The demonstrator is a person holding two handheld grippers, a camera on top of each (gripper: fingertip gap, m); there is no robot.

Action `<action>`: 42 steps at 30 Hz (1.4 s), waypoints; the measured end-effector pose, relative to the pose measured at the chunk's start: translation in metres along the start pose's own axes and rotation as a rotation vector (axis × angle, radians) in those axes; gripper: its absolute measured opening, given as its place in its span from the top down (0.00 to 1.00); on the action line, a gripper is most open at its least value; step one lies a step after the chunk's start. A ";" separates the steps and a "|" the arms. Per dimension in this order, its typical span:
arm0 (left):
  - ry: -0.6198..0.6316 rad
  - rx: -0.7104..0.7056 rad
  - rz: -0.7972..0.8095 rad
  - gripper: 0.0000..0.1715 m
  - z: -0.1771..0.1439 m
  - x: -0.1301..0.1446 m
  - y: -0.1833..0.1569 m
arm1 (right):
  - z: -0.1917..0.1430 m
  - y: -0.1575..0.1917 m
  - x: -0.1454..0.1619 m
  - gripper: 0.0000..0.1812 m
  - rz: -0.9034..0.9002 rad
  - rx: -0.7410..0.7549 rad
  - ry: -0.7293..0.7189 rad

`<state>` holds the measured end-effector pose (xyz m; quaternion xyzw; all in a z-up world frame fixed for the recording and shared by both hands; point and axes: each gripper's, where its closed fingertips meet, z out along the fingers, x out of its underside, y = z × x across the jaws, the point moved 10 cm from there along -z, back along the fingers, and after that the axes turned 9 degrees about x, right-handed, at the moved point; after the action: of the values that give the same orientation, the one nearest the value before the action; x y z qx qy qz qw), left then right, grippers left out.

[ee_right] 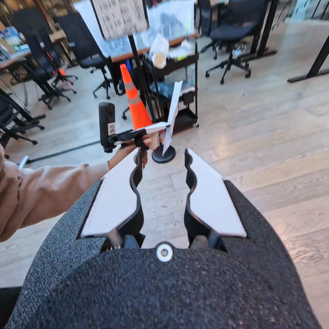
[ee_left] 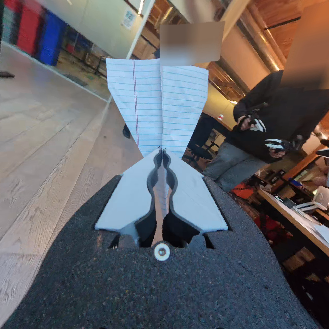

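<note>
My left gripper [ee_left: 162, 151] is shut on a paper plane [ee_left: 156, 103] folded from lined white paper. Its keel runs down between the two fingers and its wings spread out beyond the tips. In the right wrist view the same left gripper [ee_right: 168, 126] is held out in a hand with a tan sleeve, and the paper plane [ee_right: 173, 110] stands nearly upright from its tips, above the wooden floor. My right gripper [ee_right: 162, 153] is open and empty, a short way behind and below the left gripper and the plane.
A person in a black jacket [ee_left: 267, 124] stands at the right of the left wrist view, beside cluttered desks [ee_left: 293, 219]. In the right wrist view an orange cone [ee_right: 133, 99], a black stand with a round base [ee_right: 163, 155], a black cart [ee_right: 183, 99] and office chairs [ee_right: 231, 44] stand ahead on the wooden floor [ee_right: 258, 142]. The tips of one gripper are about 25 cm away from the tips of the other.
</note>
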<state>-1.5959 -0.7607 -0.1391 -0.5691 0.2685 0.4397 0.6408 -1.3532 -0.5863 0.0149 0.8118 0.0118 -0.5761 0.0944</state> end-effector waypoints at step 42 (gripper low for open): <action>0.291 0.506 0.462 0.80 0.336 -0.100 -0.531 | -0.555 -0.272 -0.231 1.00 0.171 0.226 -1.068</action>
<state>-1.2338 -0.4440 0.2773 -0.3736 0.5785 0.4070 0.6001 -0.9480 -0.2060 0.3706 0.4099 -0.1656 -0.8958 0.0461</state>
